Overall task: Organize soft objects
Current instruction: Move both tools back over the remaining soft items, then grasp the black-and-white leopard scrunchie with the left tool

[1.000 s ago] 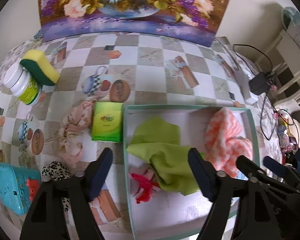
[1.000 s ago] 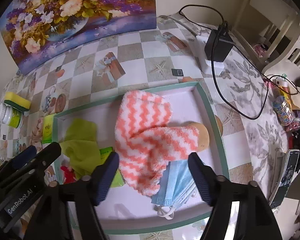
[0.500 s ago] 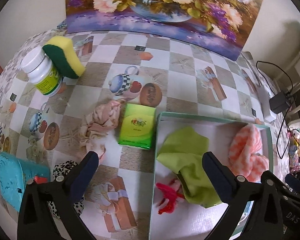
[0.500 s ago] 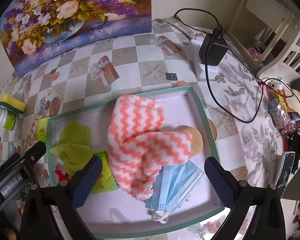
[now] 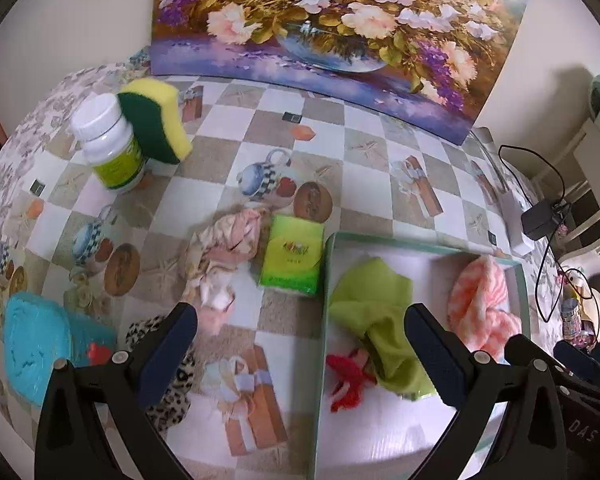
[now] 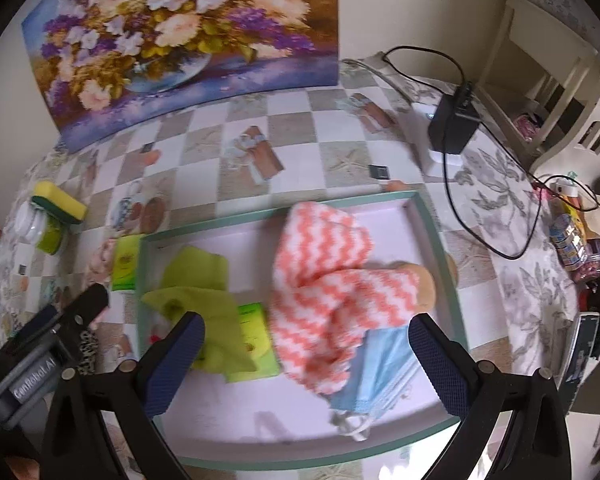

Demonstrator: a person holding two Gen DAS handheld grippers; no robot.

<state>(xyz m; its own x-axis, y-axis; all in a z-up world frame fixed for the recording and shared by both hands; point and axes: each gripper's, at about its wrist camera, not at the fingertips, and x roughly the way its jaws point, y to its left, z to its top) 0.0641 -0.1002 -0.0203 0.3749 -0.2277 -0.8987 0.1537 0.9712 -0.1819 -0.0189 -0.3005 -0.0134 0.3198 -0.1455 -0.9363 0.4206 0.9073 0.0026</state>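
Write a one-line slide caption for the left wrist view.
Open left tool hovers between pink cloth on the table and the tray holding green cloth.

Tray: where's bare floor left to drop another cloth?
The tray has bare floor along its near edge, in front of the green cloth and blue mask, and in the far right corner beyond the striped towel. The middle is crowded: cloth, towel and mask overlap. Both grippers, left and right, are open and empty.
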